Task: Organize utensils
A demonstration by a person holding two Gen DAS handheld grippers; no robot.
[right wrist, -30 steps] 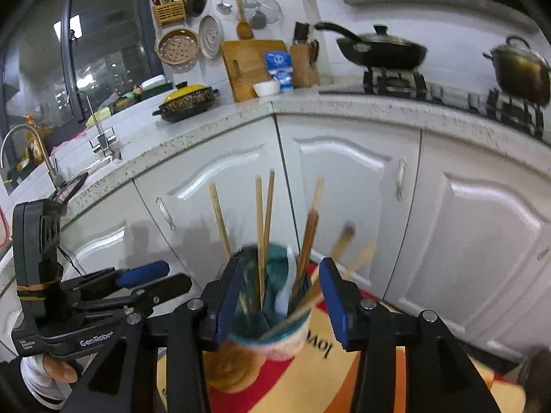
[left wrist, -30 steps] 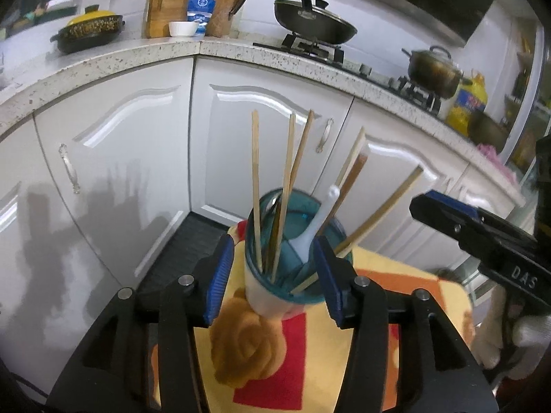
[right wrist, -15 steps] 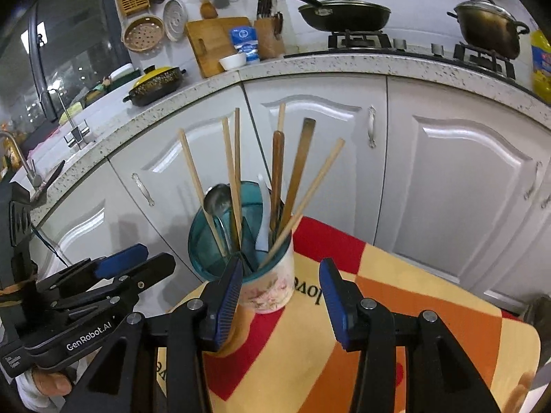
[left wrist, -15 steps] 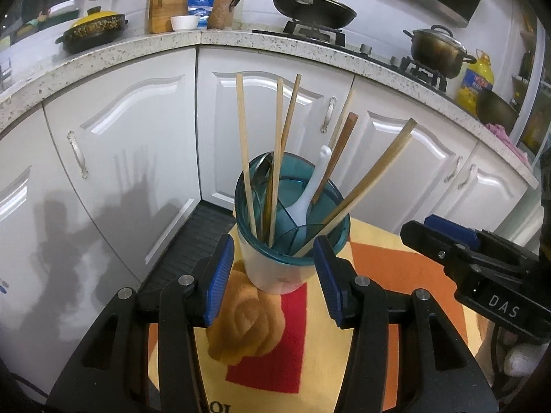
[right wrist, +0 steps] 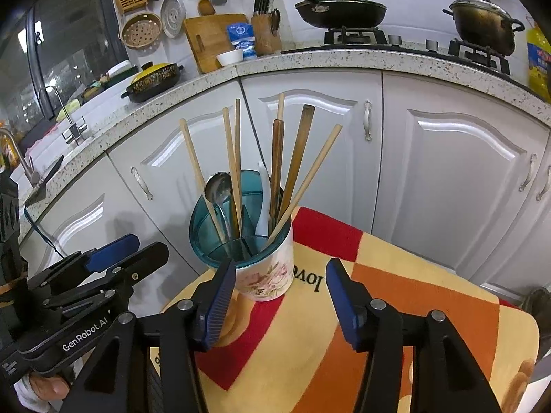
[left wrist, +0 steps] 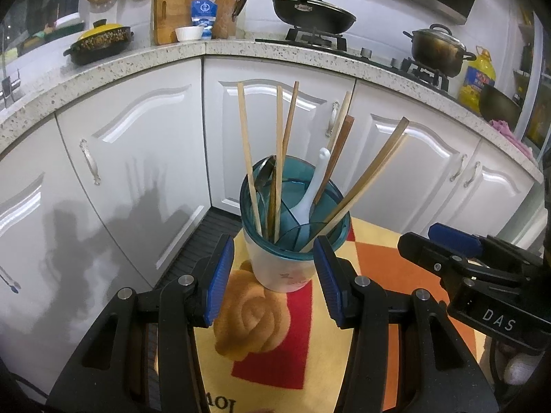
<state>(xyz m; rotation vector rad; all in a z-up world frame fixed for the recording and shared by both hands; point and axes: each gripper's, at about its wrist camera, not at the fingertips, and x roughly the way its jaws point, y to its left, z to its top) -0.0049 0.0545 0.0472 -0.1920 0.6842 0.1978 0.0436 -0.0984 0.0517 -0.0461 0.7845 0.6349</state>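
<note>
Up close, the left tongs (left wrist: pixel 273 277) stand apart with blue ribbed pads, nothing pressed between them; the white ceramic cup with a pink flower print and a teal translucent plastic divider insert (left wrist: pixel 292 241) sits just beyond the tips, seen through the gap, not touched by either pad. The right tongs (right wrist: pixel 280 297) are likewise spread, and their jaws have just been opening; nothing lies between them, and the same cup (right wrist: pixel 267 268) stands just ahead of the left pad, slightly to its side.

Inside the cup, upright and fanned outward, are several pale bamboo chopsticks (left wrist: pixel 246 151), darker brown wooden chopsticks (right wrist: pixel 296 161), a white plastic soup spoon (left wrist: pixel 311 189) with its handle up, and a shiny steel spoon (right wrist: pixel 217 186) with its bowl up, sorted among the insert's compartments.

The cup rests near the far corner of a table covered with a yellow, red and orange patterned cloth (right wrist: pixel 396 309) bearing dark lettering. A tan flower-shaped motif (left wrist: pixel 249 316) shows on the cloth just in front of the cup.

Beyond the table runs a curved row of white kitchen cabinet doors (left wrist: pixel 137 158) under a speckled stone worktop (right wrist: pixel 344 58), which carries a black lidded frying pan (left wrist: pixel 313 13) on a gas hob and a dark lidded stockpot (right wrist: pixel 485 22)
</note>
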